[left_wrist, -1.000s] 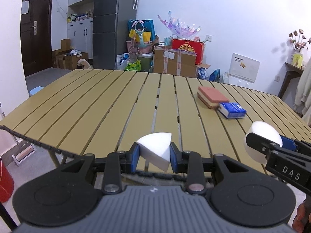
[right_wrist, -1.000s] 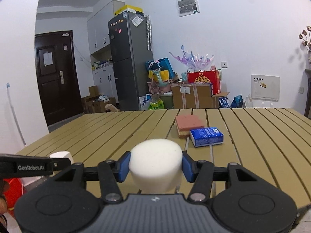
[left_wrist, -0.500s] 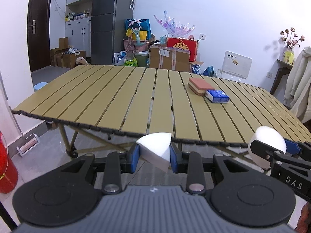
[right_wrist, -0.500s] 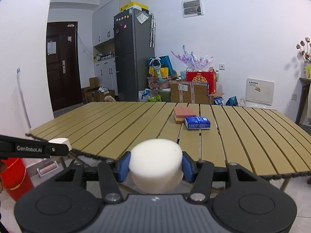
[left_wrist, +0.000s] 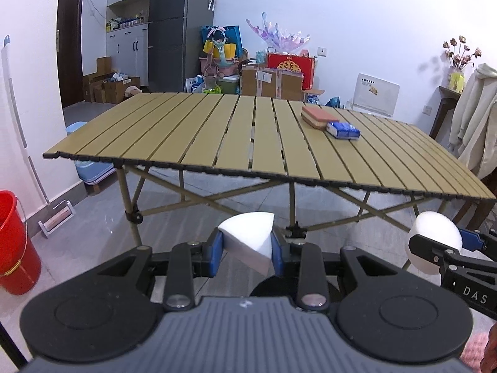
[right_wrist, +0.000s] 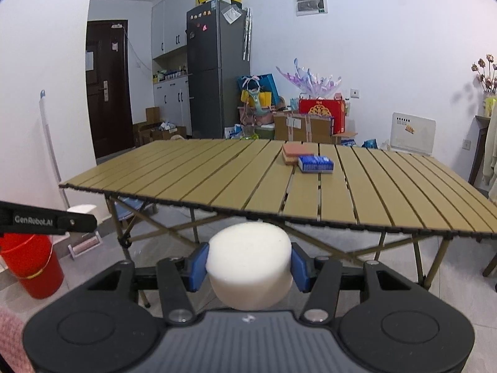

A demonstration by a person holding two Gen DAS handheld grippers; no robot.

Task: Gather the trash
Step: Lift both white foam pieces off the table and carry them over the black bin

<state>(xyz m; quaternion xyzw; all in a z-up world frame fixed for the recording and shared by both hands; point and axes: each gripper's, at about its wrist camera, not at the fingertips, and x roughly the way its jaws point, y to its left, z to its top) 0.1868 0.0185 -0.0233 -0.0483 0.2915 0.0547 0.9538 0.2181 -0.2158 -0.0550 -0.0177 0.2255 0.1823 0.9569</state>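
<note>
Since each piece is soft and light, the fingers point(left_wrist: 220, 250) of the left gripper point(left_wrist: 247, 248) are closed nearly as far as they go, their blue pads pressing the flat sides of a white wedge-shaped foam scrap point(left_wrist: 248, 240) so its point cannot swivel. Those of the right gripper point(right_wrist: 248, 264) stand partly apart, clamped on the curved wall of a white round foam puck point(right_wrist: 249, 264), wide enough only to hold its girth. Both scraps hang in the air over the grey floor, well clear of the slatted tan folding counter point(left_wrist: 217, 143), which fits a carry toward a bin. A red plastic bucket point(left_wrist: 14, 245) stands low at the left, probably the destination. On the counter, a pink sponge block point(left_wrist: 316, 116) and a blue tissue pack point(left_wrist: 343, 130) lie touching, likely not trash.
</note>
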